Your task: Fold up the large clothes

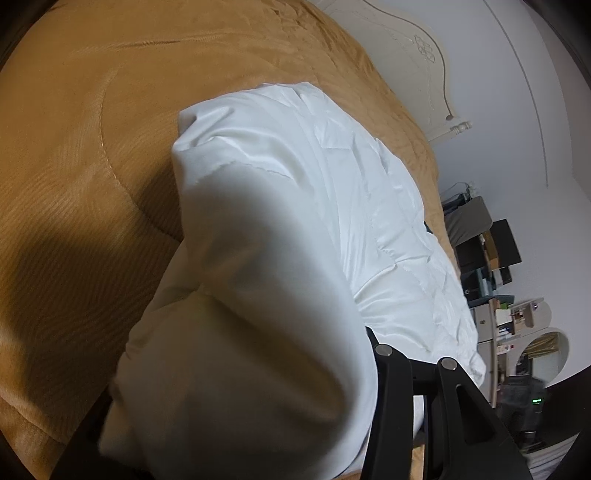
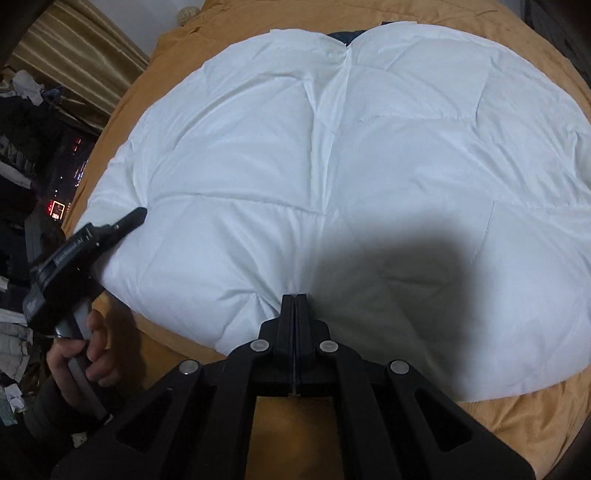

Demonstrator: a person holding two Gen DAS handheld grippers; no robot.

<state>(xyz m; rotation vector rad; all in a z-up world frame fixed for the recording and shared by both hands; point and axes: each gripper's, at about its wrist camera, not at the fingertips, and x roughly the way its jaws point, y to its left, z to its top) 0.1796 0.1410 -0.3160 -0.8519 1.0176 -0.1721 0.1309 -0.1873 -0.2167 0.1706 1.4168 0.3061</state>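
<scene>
A large white quilted garment [image 2: 332, 166] lies spread on a tan bed cover [image 2: 184, 350]. My right gripper [image 2: 295, 297] is shut at the garment's near edge, and the fabric puckers toward its tips. My left gripper [image 2: 135, 218] is clamped on the garment's thick left corner, with a person's hand [image 2: 85, 354] on its handle. In the left wrist view a puffy fold of the garment [image 1: 258, 314] bulges up between the jaws and hides one finger, while the other finger [image 1: 373, 338] shows beside it. Something dark blue [image 2: 343, 35] peeks out at the garment's far edge.
The tan cover [image 1: 92, 166] stretches out beyond the garment. A cream headboard [image 1: 417, 62] stands at the bed's end. Cluttered shelves and boxes [image 1: 498, 266] stand beyond the bed's side. A striped curtain [image 2: 74, 55] and dark clutter [image 2: 29, 147] are off the bed's left edge.
</scene>
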